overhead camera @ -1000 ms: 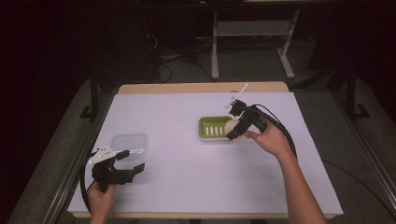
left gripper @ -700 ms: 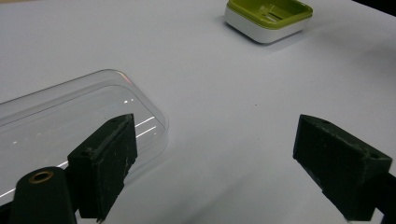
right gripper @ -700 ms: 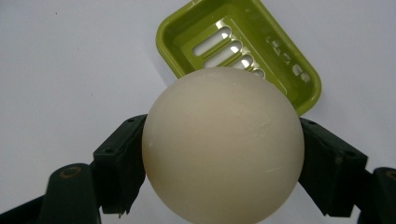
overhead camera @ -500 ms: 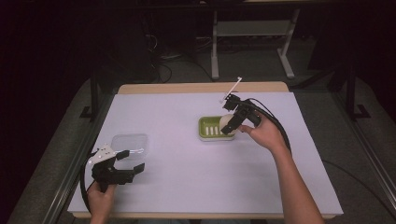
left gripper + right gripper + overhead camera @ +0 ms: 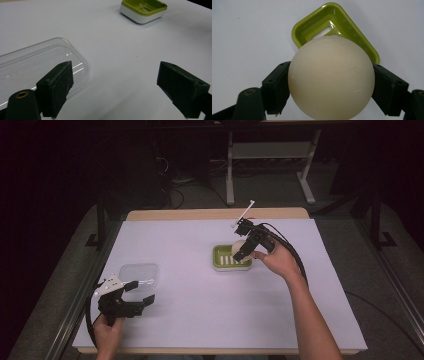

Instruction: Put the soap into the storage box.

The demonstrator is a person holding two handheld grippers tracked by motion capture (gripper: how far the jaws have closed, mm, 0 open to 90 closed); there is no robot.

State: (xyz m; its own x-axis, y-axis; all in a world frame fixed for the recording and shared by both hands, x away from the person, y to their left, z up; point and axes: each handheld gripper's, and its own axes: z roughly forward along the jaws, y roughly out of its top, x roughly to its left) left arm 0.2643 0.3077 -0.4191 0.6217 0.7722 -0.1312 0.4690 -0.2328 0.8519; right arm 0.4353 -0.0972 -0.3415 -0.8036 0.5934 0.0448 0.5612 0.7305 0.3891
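A cream round ball (image 5: 331, 75) sits between the black jaws of my right gripper (image 5: 331, 90), which is shut on it. Below it lies a green dish with a white base (image 5: 337, 22), slotted in the middle. In the high view the ball (image 5: 239, 245) hangs over the right part of the dish (image 5: 226, 258), held by the right gripper (image 5: 243, 250). My left gripper (image 5: 140, 292) rests near the table's front left, open, with nothing between its jaws. A clear plastic tray (image 5: 37, 65) lies just beyond its left jaw, and the green dish (image 5: 143, 8) shows farther off.
White paper (image 5: 200, 310) covers the wooden table. The clear tray (image 5: 139, 272) lies near the left edge. A black cable (image 5: 295, 257) trails from the right gripper along the forearm. Beyond the far edge stand metal stand legs (image 5: 230, 175) on a dark floor.
My right gripper has carried the ball a little to the left, from beside the dish's right end to over the dish. The left gripper has stayed put.
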